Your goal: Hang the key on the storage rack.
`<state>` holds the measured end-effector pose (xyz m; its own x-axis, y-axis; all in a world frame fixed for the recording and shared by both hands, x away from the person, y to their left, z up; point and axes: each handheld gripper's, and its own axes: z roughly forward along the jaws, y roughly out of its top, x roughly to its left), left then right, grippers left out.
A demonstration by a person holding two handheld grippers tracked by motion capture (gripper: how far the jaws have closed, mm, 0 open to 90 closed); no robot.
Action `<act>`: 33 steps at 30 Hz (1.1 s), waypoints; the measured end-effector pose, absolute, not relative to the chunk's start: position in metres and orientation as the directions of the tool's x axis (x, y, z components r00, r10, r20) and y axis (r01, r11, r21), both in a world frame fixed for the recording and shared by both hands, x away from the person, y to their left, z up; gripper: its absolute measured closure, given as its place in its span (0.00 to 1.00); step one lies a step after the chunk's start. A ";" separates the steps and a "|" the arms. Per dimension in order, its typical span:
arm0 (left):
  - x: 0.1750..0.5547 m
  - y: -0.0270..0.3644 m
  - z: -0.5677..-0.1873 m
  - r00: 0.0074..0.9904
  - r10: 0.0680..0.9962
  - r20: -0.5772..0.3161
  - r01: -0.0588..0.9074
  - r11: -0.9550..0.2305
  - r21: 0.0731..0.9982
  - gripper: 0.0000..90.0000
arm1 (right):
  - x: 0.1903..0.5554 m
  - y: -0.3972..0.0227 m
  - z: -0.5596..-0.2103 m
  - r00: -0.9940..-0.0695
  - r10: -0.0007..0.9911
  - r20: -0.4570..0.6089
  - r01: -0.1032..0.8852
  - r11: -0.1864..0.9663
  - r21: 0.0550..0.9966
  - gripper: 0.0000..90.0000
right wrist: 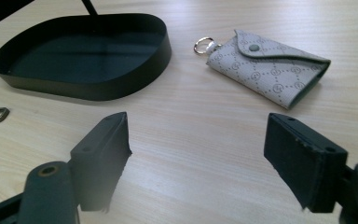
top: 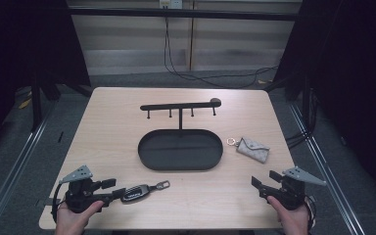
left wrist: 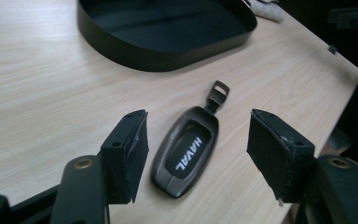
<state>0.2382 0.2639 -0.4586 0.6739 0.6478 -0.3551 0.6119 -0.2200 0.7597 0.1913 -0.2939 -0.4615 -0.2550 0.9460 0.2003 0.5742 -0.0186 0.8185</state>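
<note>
In the left gripper view the oval tray (left wrist: 163,51) is cut off by the top edge, as is the grey pouch (left wrist: 265,9); the key fob's (top: 136,192) lettering is unreadable in the high view

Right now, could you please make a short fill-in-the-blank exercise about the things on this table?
1. The car key lies between the open jaws of the ____ gripper.
2. The word printed on the key is ____.
3. The grey key pouch carries a metal ____ at one end.
4. The black oval tray is ____ inside.

Missing words: left; HAVAL; ring; empty
</note>
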 end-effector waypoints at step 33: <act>0.248 0.223 -0.440 0.755 0.580 -0.307 0.594 -0.406 0.695 0.52 | 0.193 -0.293 -0.463 -0.298 0.924 0.241 0.605 -0.013 0.796 0.25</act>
<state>0.2484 0.2226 -0.4398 0.7549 0.5796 -0.3068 0.5939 -0.4057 0.6948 0.1931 -0.2930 -0.4628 -0.2981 0.9235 0.2413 0.6053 -0.0126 0.7959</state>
